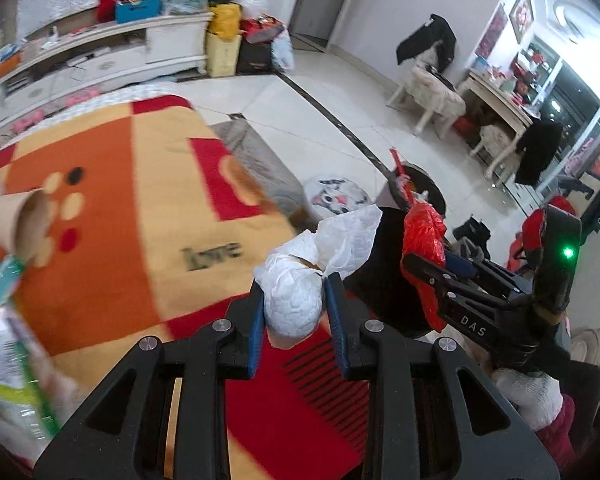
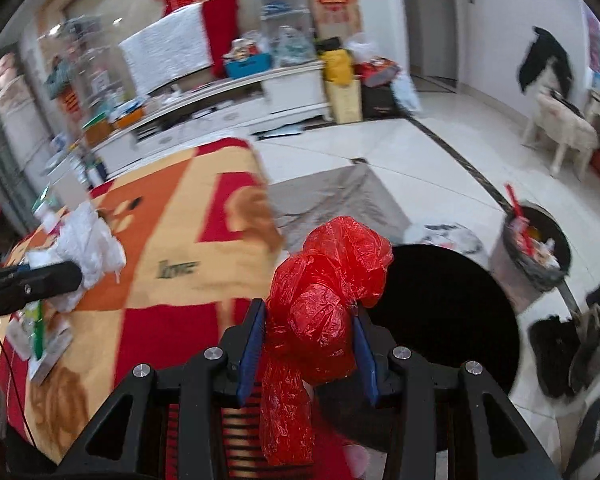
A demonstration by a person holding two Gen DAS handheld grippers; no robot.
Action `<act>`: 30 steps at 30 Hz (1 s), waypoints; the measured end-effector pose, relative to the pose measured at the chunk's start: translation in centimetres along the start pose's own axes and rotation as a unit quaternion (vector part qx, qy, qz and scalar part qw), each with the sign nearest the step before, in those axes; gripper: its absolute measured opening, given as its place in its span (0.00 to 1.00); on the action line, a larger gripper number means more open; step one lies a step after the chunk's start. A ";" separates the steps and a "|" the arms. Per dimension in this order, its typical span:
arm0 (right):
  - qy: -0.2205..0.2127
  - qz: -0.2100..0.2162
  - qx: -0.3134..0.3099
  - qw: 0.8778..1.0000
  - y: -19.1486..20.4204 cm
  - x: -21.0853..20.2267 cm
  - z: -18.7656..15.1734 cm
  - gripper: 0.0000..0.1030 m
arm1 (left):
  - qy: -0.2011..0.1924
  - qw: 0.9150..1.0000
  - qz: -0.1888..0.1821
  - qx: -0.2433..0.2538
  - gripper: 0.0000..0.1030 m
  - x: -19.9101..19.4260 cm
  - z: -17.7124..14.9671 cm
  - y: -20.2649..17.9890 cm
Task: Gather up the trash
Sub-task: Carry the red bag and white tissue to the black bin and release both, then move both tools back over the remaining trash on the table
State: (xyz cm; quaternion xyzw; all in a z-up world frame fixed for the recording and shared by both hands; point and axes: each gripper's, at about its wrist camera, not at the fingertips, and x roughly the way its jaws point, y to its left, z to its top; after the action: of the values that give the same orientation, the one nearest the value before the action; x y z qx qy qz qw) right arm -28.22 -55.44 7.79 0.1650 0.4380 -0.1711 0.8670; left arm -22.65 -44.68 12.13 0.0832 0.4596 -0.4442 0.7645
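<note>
On my left wrist view, a brown cardboard tube [image 1: 20, 220] sits at 9 o'clock on the orange, yellow and red patterned blanket [image 1: 140, 208], with blurred green-and-white packaging [image 1: 4, 320] below it at 8 o'clock. My left gripper [image 1: 294, 304] is clamped on a crumpled white paper wad [image 1: 296, 296]; both blue pads [image 1: 256, 328] press its sides, and a loose flap of the paper rises toward 1 o'clock. The wad hangs above the blanket's edge, beside a round black opening [image 1: 384, 276] that I read as a bin, though I cannot tell for sure. At 3 o'clock I see my right gripper [image 1: 432, 276] from the side, holding a crinkled red plastic bag [image 1: 424, 232] over that dark opening. A grey waste bin with a black liner [image 1: 420, 188], already holding scraps, stands on the white tiled floor [image 1: 340, 100] beyond.

On my right wrist view, the left gripper [image 2: 76, 276] enters at 9 o'clock with its white paper. At centre, my right gripper [image 2: 310, 340] is closed on the red bag, pads touching both sides, a tail of plastic hanging down toward 6 o'clock. The black opening [image 2: 440, 308] lies just right of the bag; the grey waste bin [image 2: 532, 248] is at 3 o'clock.
</note>
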 end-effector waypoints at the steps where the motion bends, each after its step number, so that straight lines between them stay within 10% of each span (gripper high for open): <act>1: 0.000 -0.004 0.005 1.000 -0.6 -0.1 0.0 0.39 | 0.007 1.000 -0.008 -0.003 0.25 1.2 0.2 -0.7; 9: 0.005 -0.038 0.038 0.999 -5.8 0.1 0.2 0.39 | 0.026 0.998 -0.054 -0.024 0.27 6.5 1.5 -3.8; 16: 0.002 -0.050 0.071 0.996 -7.9 0.6 -0.2 0.59 | 0.048 0.988 -0.135 -0.058 0.59 9.9 1.1 -4.8; 30: 0.007 -0.036 0.031 0.999 -3.6 1.6 -1.2 0.63 | 0.025 0.999 0.008 -0.038 0.59 6.2 -1.6 -0.7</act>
State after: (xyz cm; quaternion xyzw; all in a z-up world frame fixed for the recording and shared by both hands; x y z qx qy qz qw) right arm -29.78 -58.33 5.32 0.1768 0.4446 -0.2146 0.8515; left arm -23.06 -47.99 6.62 0.0690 0.4941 -0.4184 0.7590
